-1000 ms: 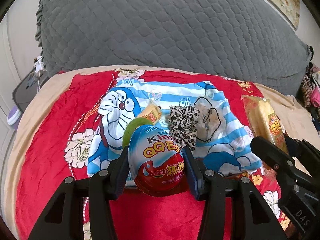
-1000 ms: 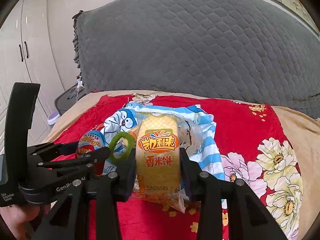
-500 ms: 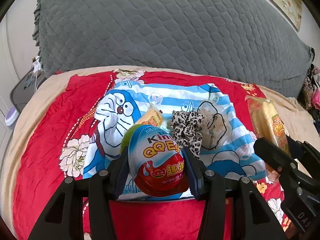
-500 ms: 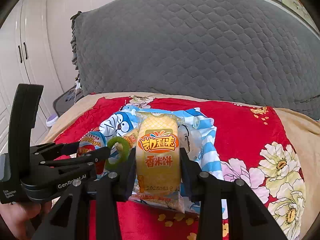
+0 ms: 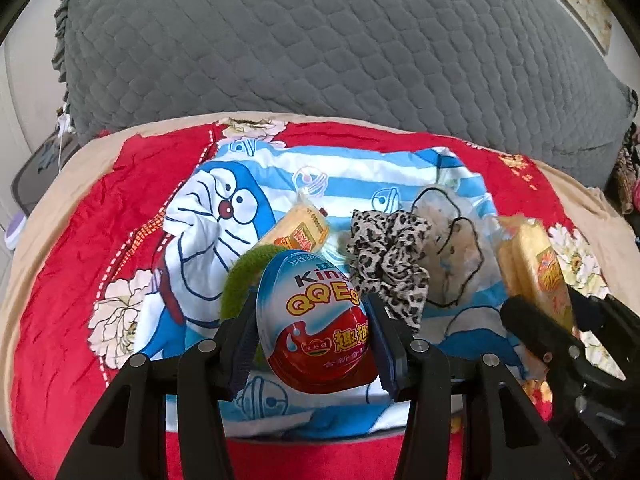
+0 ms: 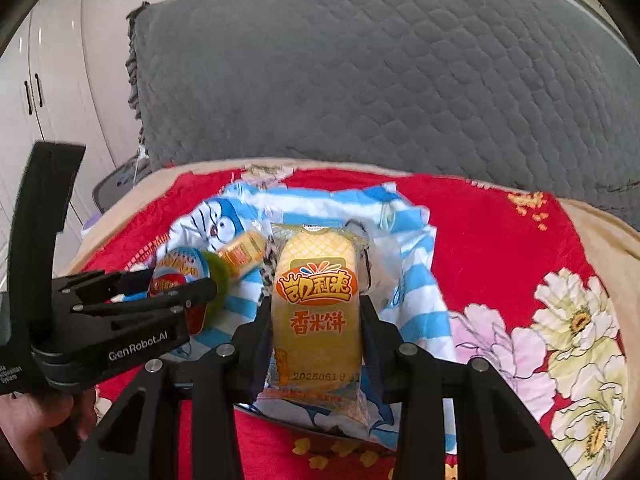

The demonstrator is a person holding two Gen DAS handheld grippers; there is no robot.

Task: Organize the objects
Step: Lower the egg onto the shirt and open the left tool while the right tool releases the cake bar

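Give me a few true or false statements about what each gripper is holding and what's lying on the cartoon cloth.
1. The left gripper holds a chocolate egg. True.
2. The right gripper is empty. False: it is shut on a yellow rice cracker pack.
3. A leopard-print scrunchie lies on the cartoon cloth. True.
4. The green hair tie lies on the grey quilted headboard. False: it lies on the cloth, just behind the egg.
5. A small yellow snack pack lies on the cloth. True.
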